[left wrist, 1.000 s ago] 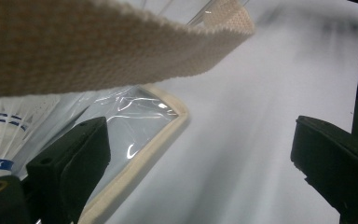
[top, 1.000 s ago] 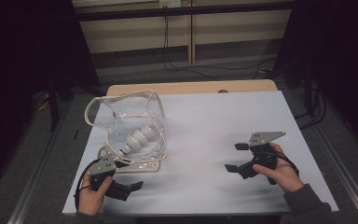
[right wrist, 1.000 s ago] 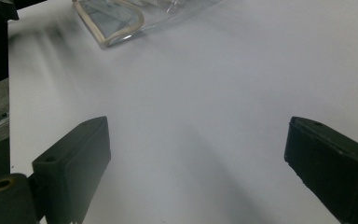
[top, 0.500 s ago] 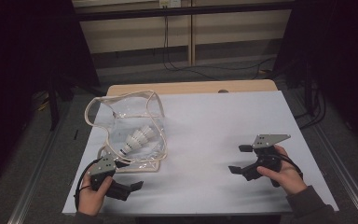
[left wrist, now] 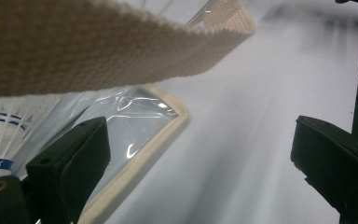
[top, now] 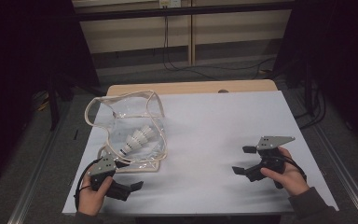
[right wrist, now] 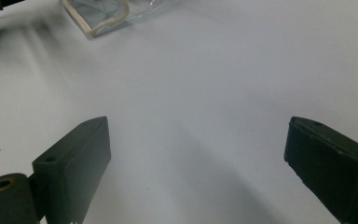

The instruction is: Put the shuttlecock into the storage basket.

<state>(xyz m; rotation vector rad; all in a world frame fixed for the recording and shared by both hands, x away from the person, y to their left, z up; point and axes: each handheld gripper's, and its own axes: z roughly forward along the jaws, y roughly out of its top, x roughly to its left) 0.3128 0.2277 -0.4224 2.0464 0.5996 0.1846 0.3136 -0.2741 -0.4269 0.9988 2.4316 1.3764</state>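
the right claw [top: 243, 160] has drifted lower and farther from the clear bag [top: 130, 133], spread and empty; the left claw [top: 131, 182], spread beside the bag's shuttlecocks [top: 136, 139], has stayed put.

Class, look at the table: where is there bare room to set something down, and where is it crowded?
Free: the white sheet between the clear bag and the right gripper. Crowded: the near-left corner, with bag, shuttlecocks and left gripper.
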